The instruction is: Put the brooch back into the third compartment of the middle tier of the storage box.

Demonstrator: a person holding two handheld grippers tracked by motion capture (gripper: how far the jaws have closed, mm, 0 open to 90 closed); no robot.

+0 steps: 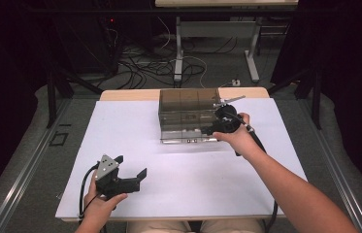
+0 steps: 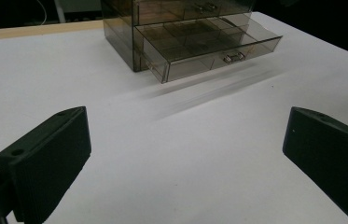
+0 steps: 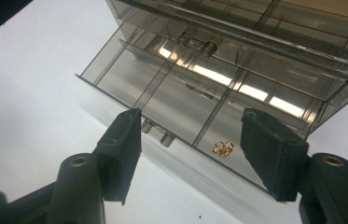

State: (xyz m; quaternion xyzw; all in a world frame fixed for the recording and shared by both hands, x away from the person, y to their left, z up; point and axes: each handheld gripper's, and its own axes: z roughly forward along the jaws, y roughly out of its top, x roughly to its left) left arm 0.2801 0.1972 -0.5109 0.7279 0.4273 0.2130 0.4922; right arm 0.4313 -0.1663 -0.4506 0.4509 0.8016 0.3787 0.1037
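A smoky clear drawer box (image 1: 188,104) stands at the far middle of the white table top (image 1: 135,131). Its bottom drawer (image 1: 188,140) is pulled out toward me. In the right gripper view a small gold trinket (image 3: 223,148) lies in a front compartment of that drawer (image 3: 171,93). My right gripper (image 1: 213,128) hovers just above the drawer's right front corner, and its jaws (image 3: 190,135) stand open with nothing between them. My left gripper (image 1: 131,166) rests low at the near left, far from the box (image 2: 129,28), wide open (image 2: 185,140) and empty.
The upper drawers of the box are pushed in, each with a small knob (image 3: 208,47). A wooden table edge (image 1: 125,94) shows behind the white top. Cables (image 1: 144,68) and desk legs (image 1: 178,53) lie on the floor beyond.
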